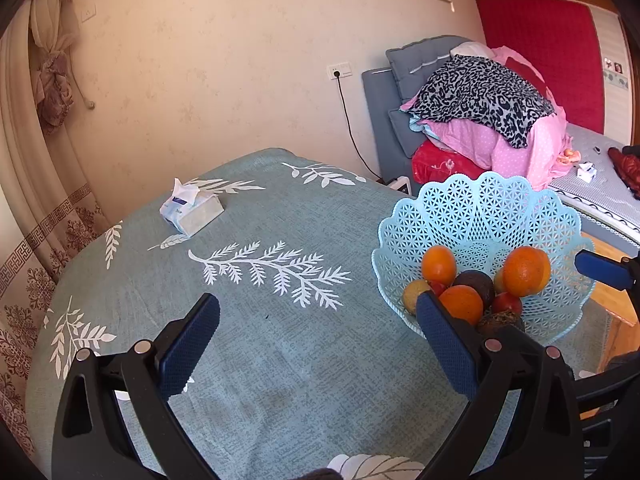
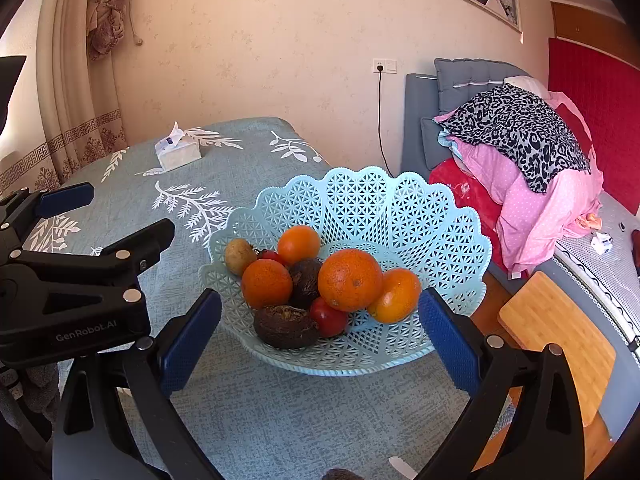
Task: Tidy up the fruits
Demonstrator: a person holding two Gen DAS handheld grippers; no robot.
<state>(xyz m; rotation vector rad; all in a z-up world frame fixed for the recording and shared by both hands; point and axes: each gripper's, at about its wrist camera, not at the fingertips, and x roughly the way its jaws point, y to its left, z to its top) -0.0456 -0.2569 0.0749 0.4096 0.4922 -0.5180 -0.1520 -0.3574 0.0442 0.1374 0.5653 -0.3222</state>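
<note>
Claws both wide, empty: right claw hovers just before basket, left claw over bare desk beside it. Fruit heaped in basket, big orange on top. Risks: basket near desk edge, nudge could tip it off; loose pile, pulling lower fruit rolls oranges out; light basket may slide.

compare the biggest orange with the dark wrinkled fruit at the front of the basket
The biggest orange is bright, round and smooth-skinned; the dark fruit is brown, flattened and wrinkled. The orange sits high on the pile, resting on other fruit, while the dark fruit lies low by the front rim. The orange looks somewhat larger. Both are in the blue basket, and neither is held by a gripper.
</note>
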